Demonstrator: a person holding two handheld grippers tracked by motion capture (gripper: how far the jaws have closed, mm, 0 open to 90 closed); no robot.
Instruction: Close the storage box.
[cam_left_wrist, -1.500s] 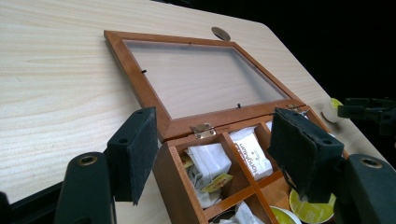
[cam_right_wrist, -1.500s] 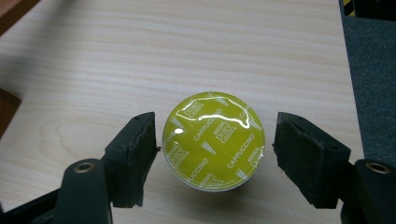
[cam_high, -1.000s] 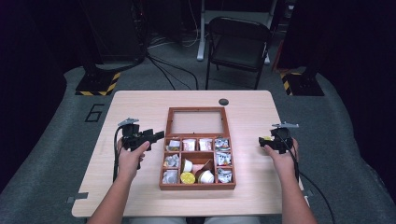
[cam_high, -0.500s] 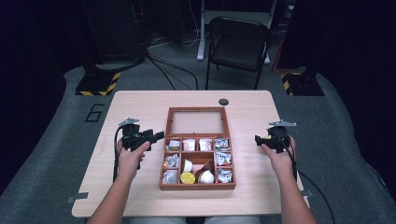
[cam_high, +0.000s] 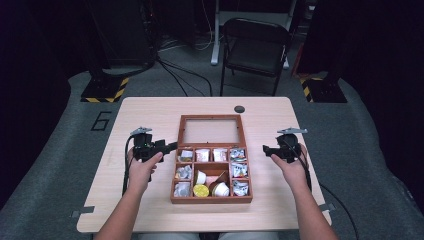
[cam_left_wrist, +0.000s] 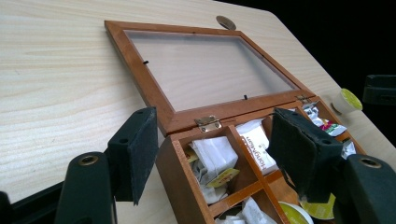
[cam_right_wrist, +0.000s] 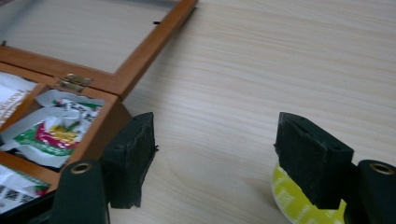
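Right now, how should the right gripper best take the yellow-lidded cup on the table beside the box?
Probably straddle the yellow-lidded cup across its round sides, coming from above: its lid seems to face up and it lies apart from the box. The right gripper already has its jaws open.

Wooden table (cam_high: 150, 115): open tea box (cam_high: 210, 195) (lid flat), yellow-lidded cup (cam_right_wrist: 289, 198)

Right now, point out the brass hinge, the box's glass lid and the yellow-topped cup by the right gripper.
brass hinge (cam_left_wrist: 208, 122): left gripper view, on its leaf.
glass lid (cam_high: 210, 131): high view, middle of the pane.
yellow-topped cup (cam_right_wrist: 287, 199): right gripper view, on its yellow top.
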